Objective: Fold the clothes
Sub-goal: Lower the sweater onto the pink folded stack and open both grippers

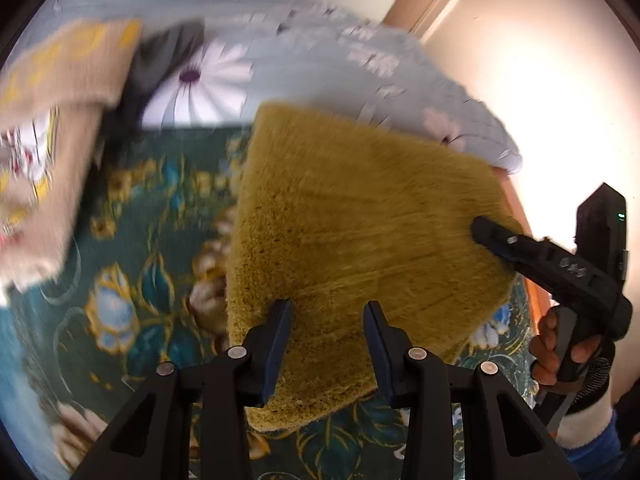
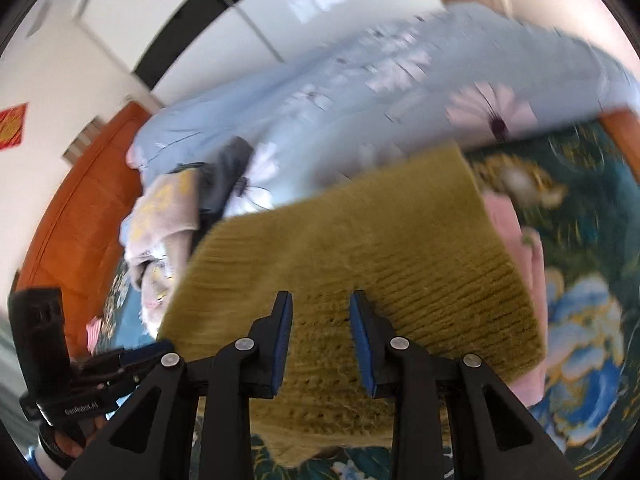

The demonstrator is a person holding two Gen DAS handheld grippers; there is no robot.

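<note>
A mustard-yellow knit sweater (image 1: 360, 216) lies folded on the green floral bedspread (image 1: 132, 248). My left gripper (image 1: 327, 312) is open, its fingers apart over the sweater's near edge. My right gripper (image 2: 319, 304) is open too, just above the sweater (image 2: 360, 248) at its ribbed hem. In the left wrist view the right gripper (image 1: 486, 232) reaches over the sweater's right edge. The left gripper (image 2: 156, 350) shows at the sweater's left corner in the right wrist view. Both views are motion-blurred.
A beige garment with yellow print (image 1: 52, 128) and a dark grey one (image 1: 164, 56) lie to the left. A light blue flowered quilt (image 1: 280, 60) is bunched behind. A pink garment (image 2: 516, 232) lies right of the sweater. An orange wooden bed frame (image 2: 80, 200) borders the bed.
</note>
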